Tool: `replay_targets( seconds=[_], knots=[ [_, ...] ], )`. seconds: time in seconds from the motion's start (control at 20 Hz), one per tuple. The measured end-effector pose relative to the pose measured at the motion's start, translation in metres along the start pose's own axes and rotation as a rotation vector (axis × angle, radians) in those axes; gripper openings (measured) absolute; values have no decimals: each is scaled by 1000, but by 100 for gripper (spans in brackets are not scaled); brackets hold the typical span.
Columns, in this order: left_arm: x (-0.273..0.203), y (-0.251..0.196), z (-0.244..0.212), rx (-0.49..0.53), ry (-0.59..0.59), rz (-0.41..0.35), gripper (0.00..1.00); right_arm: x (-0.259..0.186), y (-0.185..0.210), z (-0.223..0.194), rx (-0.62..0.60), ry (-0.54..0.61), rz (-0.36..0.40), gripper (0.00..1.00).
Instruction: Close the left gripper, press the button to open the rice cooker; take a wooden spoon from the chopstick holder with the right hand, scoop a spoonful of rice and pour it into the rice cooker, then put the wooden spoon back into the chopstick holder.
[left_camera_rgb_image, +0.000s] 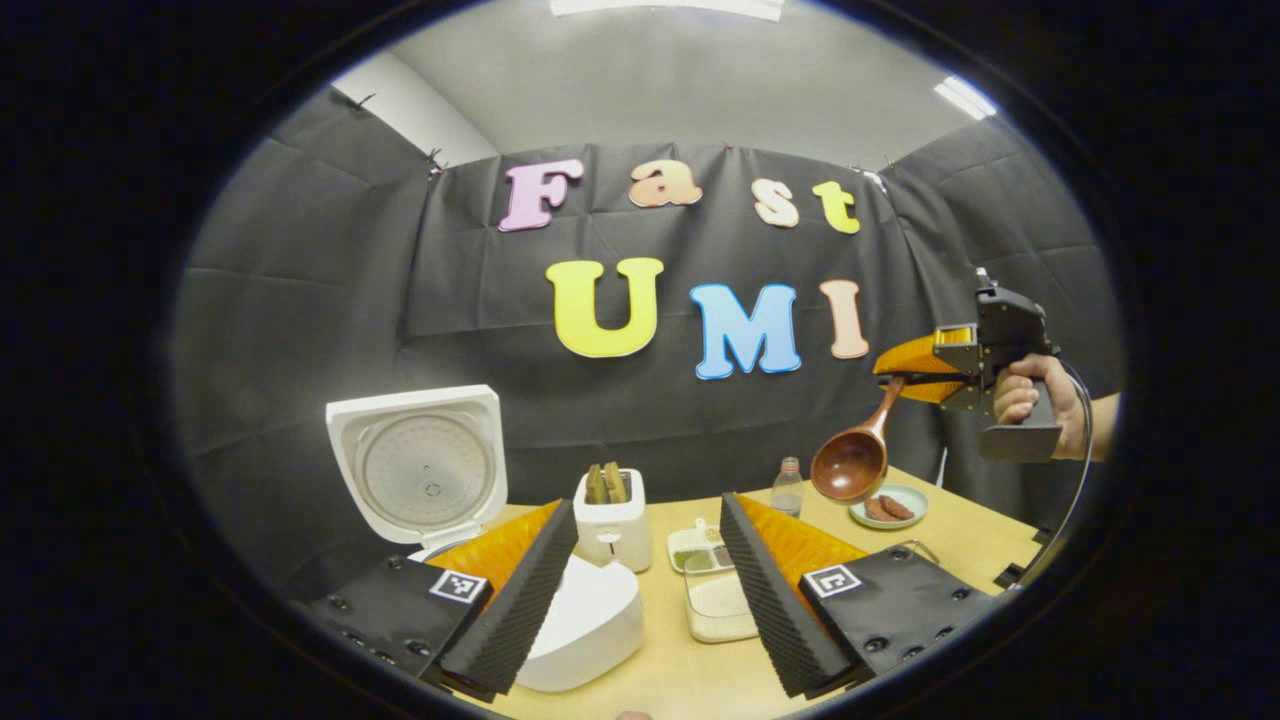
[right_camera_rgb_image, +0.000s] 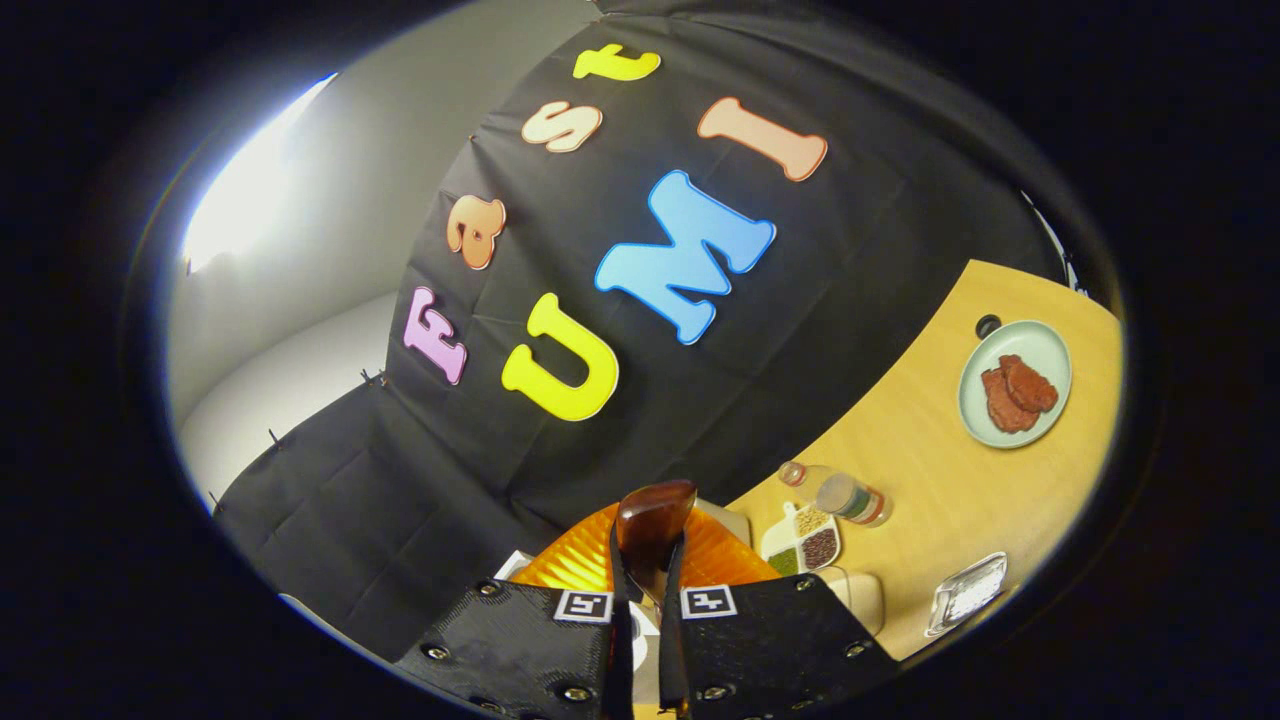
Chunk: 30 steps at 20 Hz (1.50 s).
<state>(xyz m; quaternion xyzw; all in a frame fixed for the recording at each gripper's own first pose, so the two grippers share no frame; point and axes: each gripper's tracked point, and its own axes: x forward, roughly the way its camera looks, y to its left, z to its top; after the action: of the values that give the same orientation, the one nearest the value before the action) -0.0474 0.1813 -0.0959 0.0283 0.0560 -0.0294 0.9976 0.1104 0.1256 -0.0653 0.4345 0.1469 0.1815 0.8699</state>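
Left gripper view: the left gripper (left_camera_rgb_image: 648, 590) sits at the bottom of the frame with its fingers spread wide and nothing between them. Behind its left finger, at lower left, stands the rice cooker (left_camera_rgb_image: 580, 625) with its lid (left_camera_rgb_image: 420, 465) raised upright. A toaster (left_camera_rgb_image: 612, 520) stands at centre, just right of the cooker. Between the fingers lie a divided tray (left_camera_rgb_image: 697, 549) and a container (left_camera_rgb_image: 718, 605) of pale rice on the table (left_camera_rgb_image: 960, 535). A bottle (left_camera_rgb_image: 788, 485) and a plate (left_camera_rgb_image: 889, 507) with dark pieces stand further right.

At right of frame, a hand (left_camera_rgb_image: 1035, 395) holds the right gripper (left_camera_rgb_image: 895, 378) raised above the table. Its fingers are clamped on the handle of the spoon (left_camera_rgb_image: 850, 465), whose bowl hangs down and left, above the plate and bottle.

Right gripper view: at the bottom centre, the fingers are nearly together with the spoon (right_camera_rgb_image: 652, 520) pinched between them. The plate (right_camera_rgb_image: 1040, 345) lies at right, the bottle (right_camera_rgb_image: 835, 492) lower, the tray (right_camera_rgb_image: 805, 545) beside it.
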Motion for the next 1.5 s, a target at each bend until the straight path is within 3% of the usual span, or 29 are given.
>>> replay_targets(
  seconds=[0.05,0.2,0.5,0.55,0.7,0.95,1.0,1.05,1.45,1.5],
  knots=[
    [1,-4,0,-7,2,1,96,-7,-9,4,-5,-4,-17,10],
    [0,-16,1,-46,0,3,99,-23,-35,14,-31,-13,-65,10],
    [3,-24,5,-42,11,32,96,-40,-80,26,-146,-24,-182,10],
    [4,-26,7,-39,10,35,99,-43,-90,24,-179,-22,-207,10],
    [3,-31,10,-21,16,38,96,-49,-113,15,-262,-1,-272,10],
    [4,-37,10,2,36,42,99,-45,-159,-15,-292,45,-379,10],
    [4,-39,8,2,42,42,96,-43,-167,-22,-297,62,-396,10],
    [4,-41,7,-2,46,43,99,-42,-174,-31,-309,83,-405,10],
    [0,-34,6,2,59,83,96,-25,-203,-72,-409,145,-448,11],
    [0,-34,6,-1,58,84,99,-25,-205,-75,-425,144,-449,11]
  ],
)
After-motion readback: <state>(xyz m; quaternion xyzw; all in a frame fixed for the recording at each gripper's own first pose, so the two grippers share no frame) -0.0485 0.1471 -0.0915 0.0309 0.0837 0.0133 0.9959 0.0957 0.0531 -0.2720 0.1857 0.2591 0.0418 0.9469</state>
